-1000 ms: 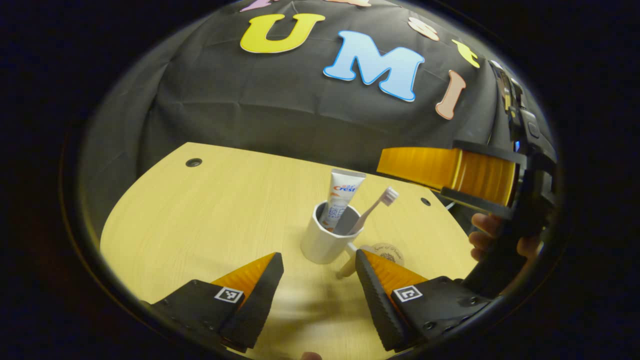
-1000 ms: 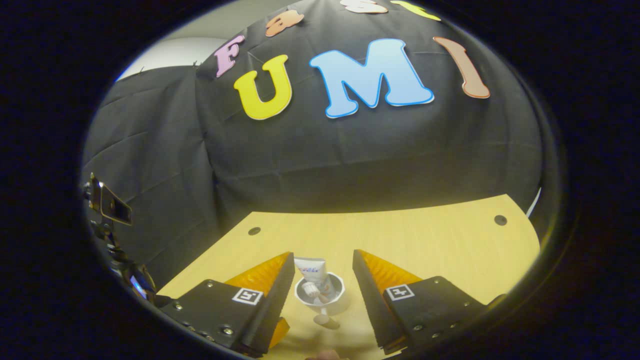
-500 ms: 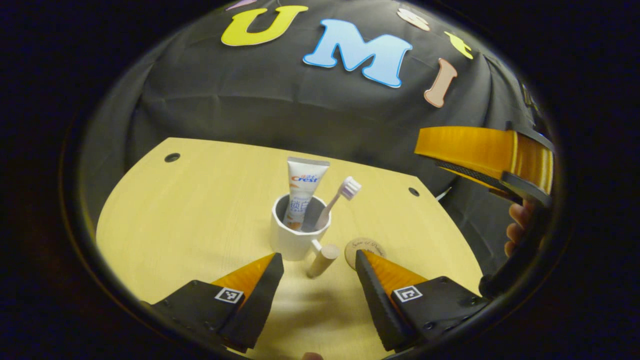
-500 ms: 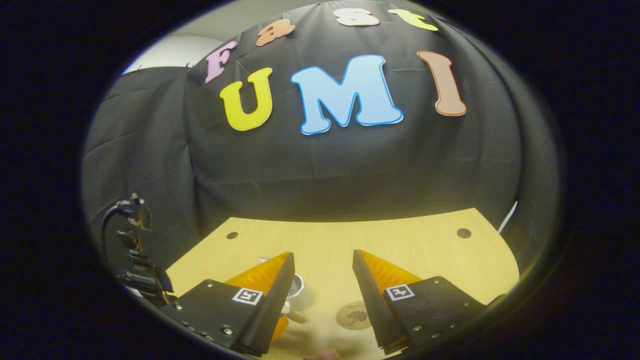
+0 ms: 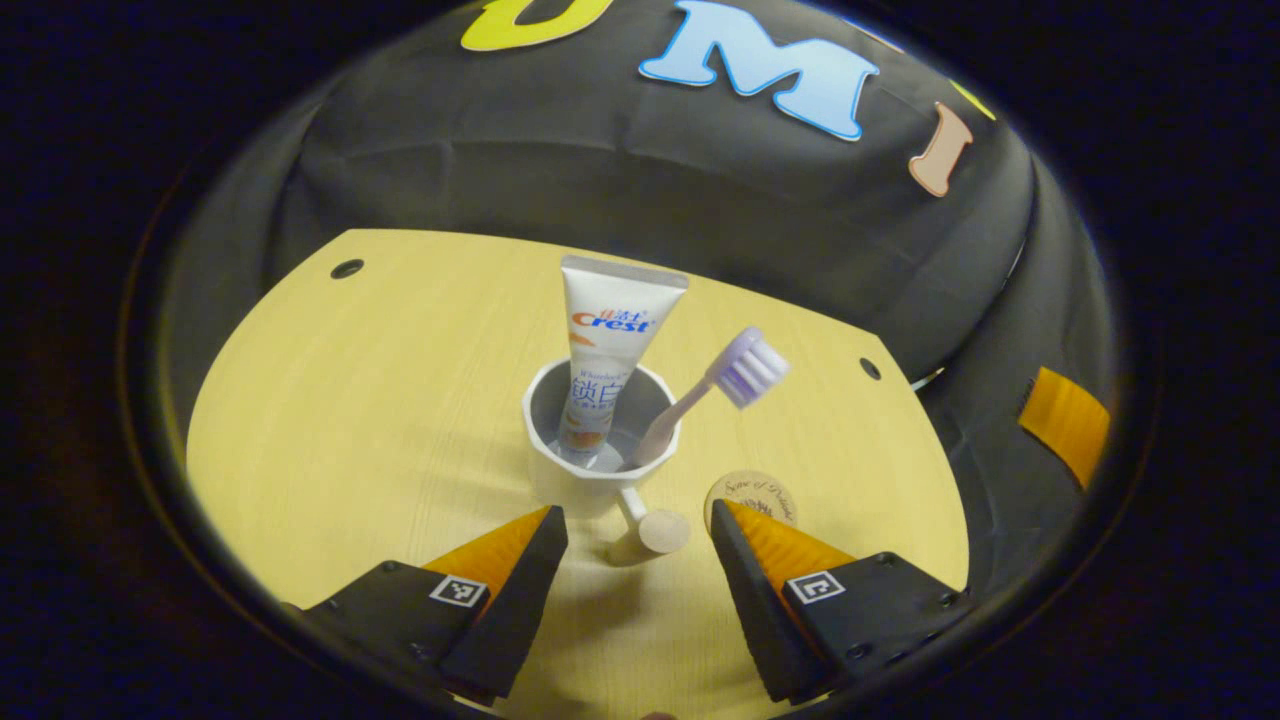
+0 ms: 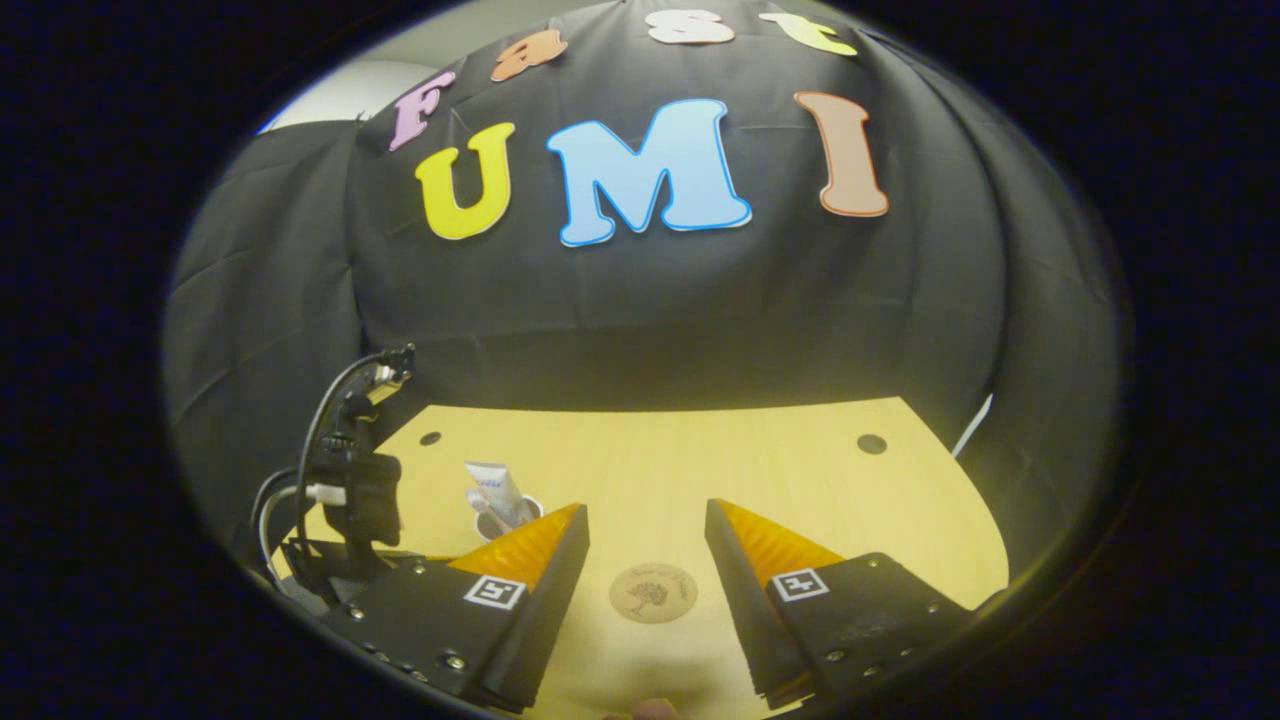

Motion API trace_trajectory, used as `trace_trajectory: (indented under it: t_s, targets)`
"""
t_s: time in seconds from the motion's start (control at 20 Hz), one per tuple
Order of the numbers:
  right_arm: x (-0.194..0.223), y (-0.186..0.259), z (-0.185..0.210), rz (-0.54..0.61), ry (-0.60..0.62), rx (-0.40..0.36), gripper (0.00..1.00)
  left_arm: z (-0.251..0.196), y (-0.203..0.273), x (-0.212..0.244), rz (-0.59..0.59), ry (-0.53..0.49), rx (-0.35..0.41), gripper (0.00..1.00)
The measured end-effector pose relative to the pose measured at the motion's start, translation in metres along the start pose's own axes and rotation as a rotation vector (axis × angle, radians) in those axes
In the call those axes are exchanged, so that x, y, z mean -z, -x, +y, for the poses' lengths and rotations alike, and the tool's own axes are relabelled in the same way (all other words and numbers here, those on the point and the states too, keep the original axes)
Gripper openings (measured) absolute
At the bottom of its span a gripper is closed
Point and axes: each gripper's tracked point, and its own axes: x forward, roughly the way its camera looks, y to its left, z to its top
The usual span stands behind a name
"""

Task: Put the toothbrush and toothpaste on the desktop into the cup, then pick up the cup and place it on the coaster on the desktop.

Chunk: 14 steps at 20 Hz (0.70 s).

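Since a second ago the left gripper has come nearer to the white cup, which now looms larger in the left gripper view with its stubby wooden handle pointing back into the gap between the two spread fingers; nothing is caught between them, and neither finger touches the cup. In that same stretch the right gripper has drawn off to the side: its view, which earlier looked straight down onto the cup, now has the round coaster lying on the wooden desktop between its own parted fingers, gripping nothing. An orange part at the right edge of the left gripper view, probably that other gripper, is too cropped to be sure of. The toothpaste tube stands upright inside the cup, crimped end uppermost, and the toothbrush leans out over the rim beside it, its pale purple bristle head tilted to the right in the left gripper view. The cup rests on the desktop, just beside the coaster but not on it; part of that coaster is hidden behind one finger. In the right gripper view the cup with the tube shows small at left, half behind a finger, near a dark cabled device.
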Motion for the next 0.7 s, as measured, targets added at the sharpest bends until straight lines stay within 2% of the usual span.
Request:
trace_trajectory:
  t_s: [0.25, 0.5, 0.6, 0.7]
  targets:
    - [0.028, 0.003, -0.023, 0.08, -0.048, 0.007, 0.75, 0.004, -0.018, 0.006, 0.064, 0.011, -0.067, 0.93]
    - [0.035, 0.009, -0.041, 0.103, -0.07, 0.013, 0.75, 0.015, -0.036, 0.007, 0.118, 0.04, -0.136, 0.93]
    - [0.038, 0.009, -0.046, 0.113, -0.081, 0.011, 0.75, 0.018, -0.039, 0.006, 0.126, 0.047, -0.171, 0.88]
    - [0.042, 0.008, -0.053, 0.126, -0.094, 0.011, 0.75, 0.022, -0.039, 0.008, 0.135, 0.041, -0.197, 0.77]
